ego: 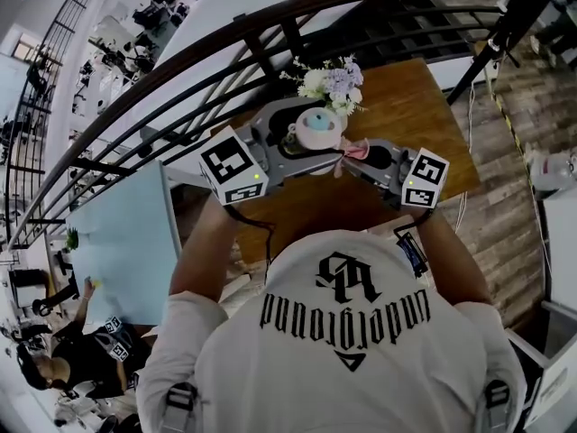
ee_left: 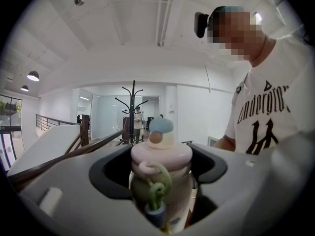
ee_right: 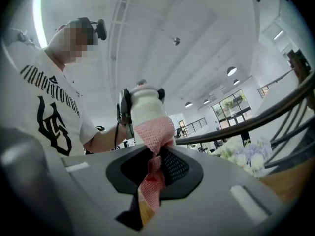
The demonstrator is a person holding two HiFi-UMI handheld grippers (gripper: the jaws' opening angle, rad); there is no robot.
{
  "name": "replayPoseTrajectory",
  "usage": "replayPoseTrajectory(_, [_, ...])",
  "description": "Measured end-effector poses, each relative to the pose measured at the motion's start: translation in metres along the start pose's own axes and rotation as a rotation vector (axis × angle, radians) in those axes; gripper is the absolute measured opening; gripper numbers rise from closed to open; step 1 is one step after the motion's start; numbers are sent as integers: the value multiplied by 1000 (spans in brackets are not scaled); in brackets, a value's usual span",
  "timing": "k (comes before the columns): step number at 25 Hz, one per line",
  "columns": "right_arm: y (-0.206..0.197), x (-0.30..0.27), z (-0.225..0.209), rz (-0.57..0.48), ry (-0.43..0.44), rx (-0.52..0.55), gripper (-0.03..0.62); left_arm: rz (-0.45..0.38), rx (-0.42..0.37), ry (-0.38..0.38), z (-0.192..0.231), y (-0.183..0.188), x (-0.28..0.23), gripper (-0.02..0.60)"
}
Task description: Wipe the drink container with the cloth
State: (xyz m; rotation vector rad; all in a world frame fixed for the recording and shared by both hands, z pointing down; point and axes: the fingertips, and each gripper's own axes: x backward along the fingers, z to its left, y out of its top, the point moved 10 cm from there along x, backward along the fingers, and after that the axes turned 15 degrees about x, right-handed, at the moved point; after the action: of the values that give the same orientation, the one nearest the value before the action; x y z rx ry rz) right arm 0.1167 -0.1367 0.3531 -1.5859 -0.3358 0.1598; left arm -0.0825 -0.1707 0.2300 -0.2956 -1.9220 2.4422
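Head view: a person in a white printed T-shirt holds the drink container [ego: 317, 129] over a wooden bench [ego: 424, 115]. The left gripper [ego: 302, 147] is clamped on the container's body. The right gripper [ego: 365, 156] is pinched on a pink mesh cloth [ego: 353, 150], which it presses against the container's side. A bunch of pale flowers [ego: 332, 81] stands just behind, at the bench's far edge.

In the left gripper view the container sits upright between the jaws, with its pink lid on, a blue-and-cream knob on top and a green strap [ee_left: 156, 186] looped down the front. The pale body does not show what is inside, if anything. In the right gripper view the cloth is bunched in the jaws, its free end spread flat on the container's white side.

The likely risk is the grip. The container's body looks smooth and rounded, and only two jaws hold it, so a hard sideways rub could twist it or work it loose onto the bench. The cloth is held by a narrow bunch, so a long stroke could drag it out of the jaws. A wide sweep could also knock the flowers. If the lid is not tight, tipping the container could spill its contents.
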Motion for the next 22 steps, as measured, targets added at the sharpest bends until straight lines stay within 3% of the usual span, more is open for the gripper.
replayPoseTrajectory(5, [69,-10,-3,-97,60,128,46,-4,9,-10,-3,-5,11,385])
replayPoseTrajectory(8, [87,-16,-2,-121,94,162,46,-5,0,-17,-5,-4,16,385])
replayPoseTrajectory(12, [73,-18,0,-87,120,126,46,-2,2,-39,-9,-1,24,386])
replayPoseTrajectory(19, [6,-23,2,19,148,13,46,17,-13,-72,-9,-4,27,385])
replayPoseTrajectory(22, [6,-24,2,31,161,16,46,19,-24,-92,-12,-4,27,385])
